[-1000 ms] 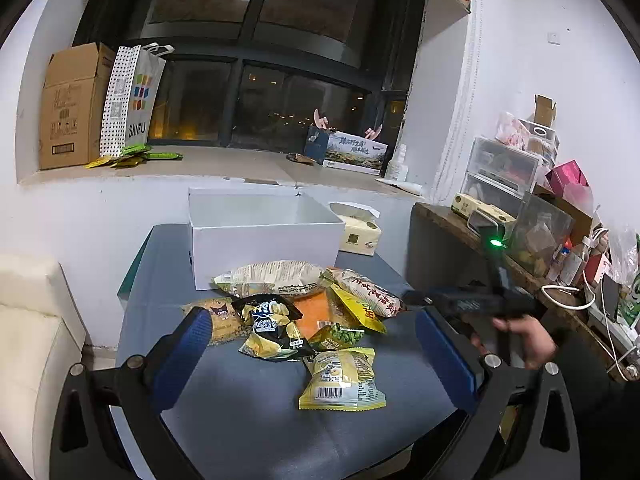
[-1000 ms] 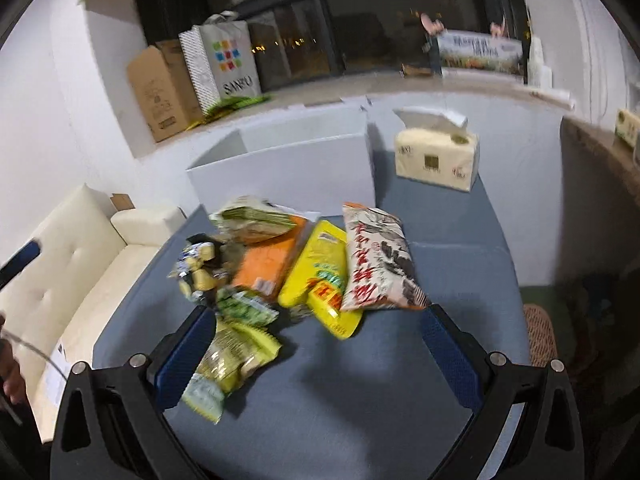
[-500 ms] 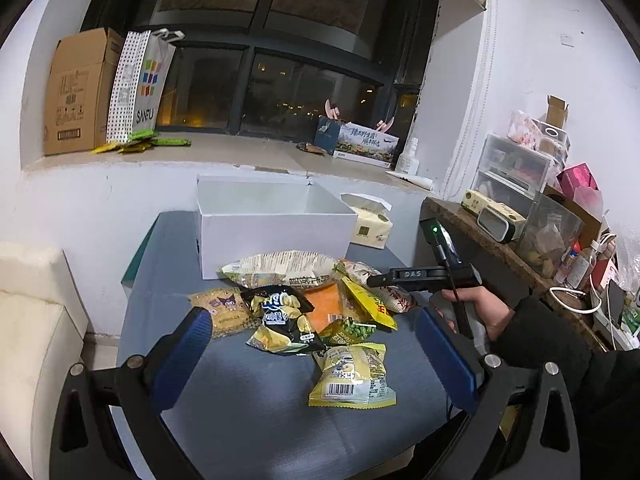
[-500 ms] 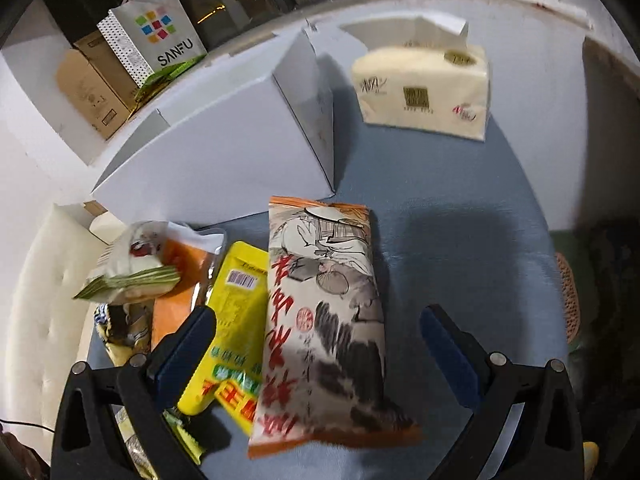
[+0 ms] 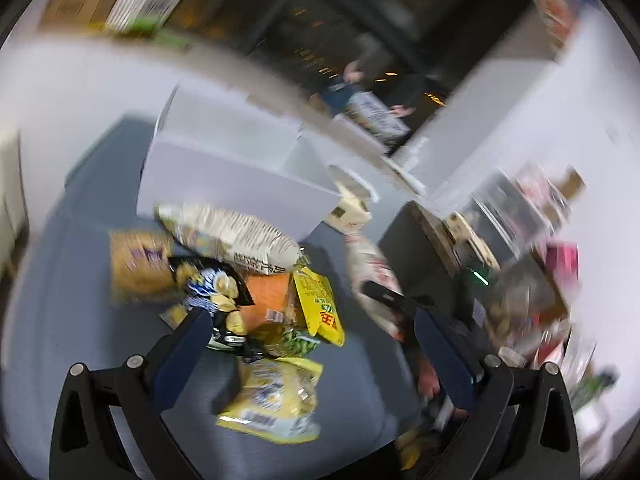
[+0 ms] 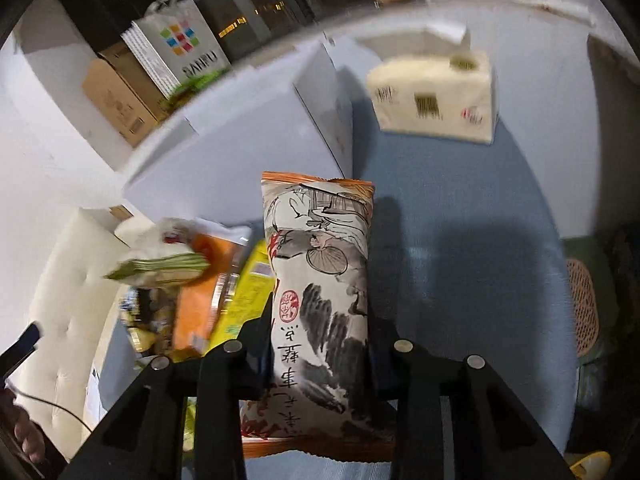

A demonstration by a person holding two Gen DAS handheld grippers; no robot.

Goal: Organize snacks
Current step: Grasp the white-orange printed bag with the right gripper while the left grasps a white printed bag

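My right gripper (image 6: 320, 344) is shut on a long white-and-orange snack bag with ink drawings (image 6: 320, 280), holding it above the blue table (image 6: 460, 220). That bag shows in the blurred left wrist view (image 5: 370, 264), lifted at the right of the pile. My left gripper (image 5: 312, 344) is open and empty over the snack pile: a black bag (image 5: 212, 280), a yellow bag (image 5: 320, 304), an orange pack (image 5: 266, 300), a pale striped bag (image 5: 236, 232) and a yellow bag in front (image 5: 276, 400). The white box (image 5: 236, 160) stands open behind the pile.
A tissue box (image 6: 432, 96) stands on the table right of the white box (image 6: 320, 92). A paper bag (image 6: 176, 48) and cardboard box (image 6: 116, 100) sit on the window sill. A cream sofa (image 6: 68, 300) lies left; cluttered shelves (image 5: 532, 240) stand right.
My right gripper has closed on the ink-drawn bag and lifted it off the table. The left wrist view has tilted and swung down toward the pile, now blurred.
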